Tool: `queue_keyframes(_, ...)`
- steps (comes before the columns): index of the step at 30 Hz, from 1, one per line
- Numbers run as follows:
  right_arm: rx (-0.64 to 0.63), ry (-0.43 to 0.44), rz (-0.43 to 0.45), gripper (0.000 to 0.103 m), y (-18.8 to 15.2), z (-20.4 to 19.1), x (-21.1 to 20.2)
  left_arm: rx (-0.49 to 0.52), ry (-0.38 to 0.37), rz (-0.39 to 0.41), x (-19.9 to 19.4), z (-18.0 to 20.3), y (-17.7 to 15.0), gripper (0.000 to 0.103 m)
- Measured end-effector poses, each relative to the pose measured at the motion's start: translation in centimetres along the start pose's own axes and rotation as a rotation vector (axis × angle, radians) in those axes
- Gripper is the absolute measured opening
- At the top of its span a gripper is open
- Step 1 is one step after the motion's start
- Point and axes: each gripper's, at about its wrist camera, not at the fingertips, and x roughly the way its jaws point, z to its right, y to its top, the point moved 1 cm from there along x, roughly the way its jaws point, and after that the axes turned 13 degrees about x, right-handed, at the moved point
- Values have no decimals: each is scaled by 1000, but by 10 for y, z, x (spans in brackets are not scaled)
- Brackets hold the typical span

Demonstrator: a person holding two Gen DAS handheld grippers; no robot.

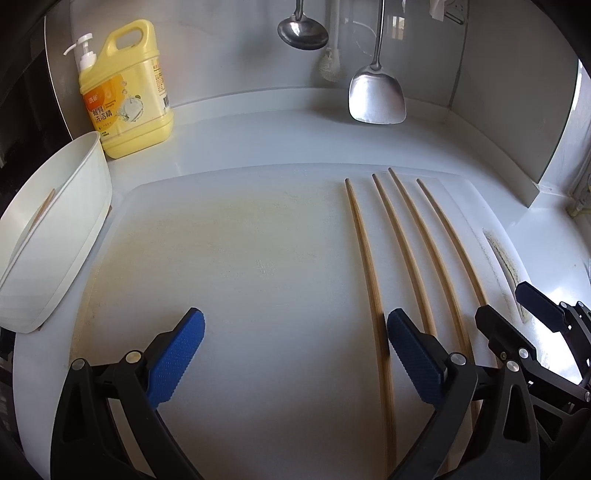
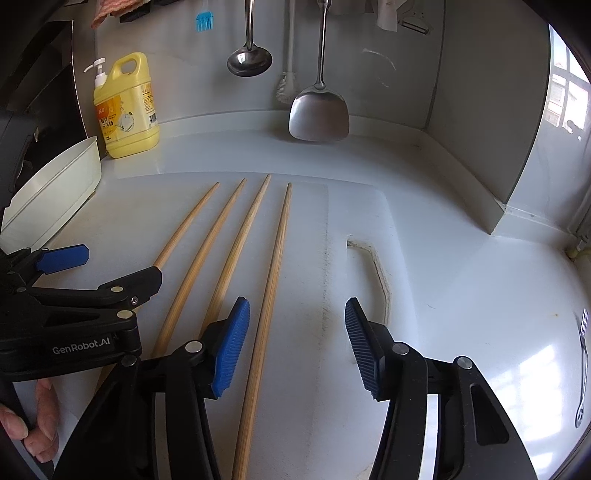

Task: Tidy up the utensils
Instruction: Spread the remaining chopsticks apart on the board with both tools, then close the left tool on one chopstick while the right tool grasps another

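Several long wooden chopsticks [image 1: 369, 273] lie side by side on a white cutting board [image 1: 240, 258]; they also show in the right wrist view [image 2: 269, 280]. A white oblong bin [image 1: 55, 236] at the left holds one chopstick [image 1: 42, 206]. My left gripper [image 1: 295, 332] is open and empty above the board, its right finger over the leftmost chopsticks. My right gripper [image 2: 295, 332] is open and empty, its left finger beside the rightmost chopstick. A metal fork [image 2: 583, 369] lies on the counter at far right.
A yellow dish-soap jug [image 1: 127, 92] stands at the back left. A ladle [image 1: 303, 33], a spatula [image 1: 376, 96] and a brush [image 1: 328, 62] hang on the back wall. A wall corner [image 2: 517, 166] juts in at the right.
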Motion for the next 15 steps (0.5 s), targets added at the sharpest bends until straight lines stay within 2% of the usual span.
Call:
queue_keyframes(8,0,2,5,51,1,-4,3,-39,15,-7,3,-9,3,96)
queue_keyframes(12,-17,22,-2,37,1,-10,3,-32,14,-1,2,-8,3,93)
queue_keyframes(15,-22,30,-11,30,2,-13,3,-23,8,5,0,-6,3,85)
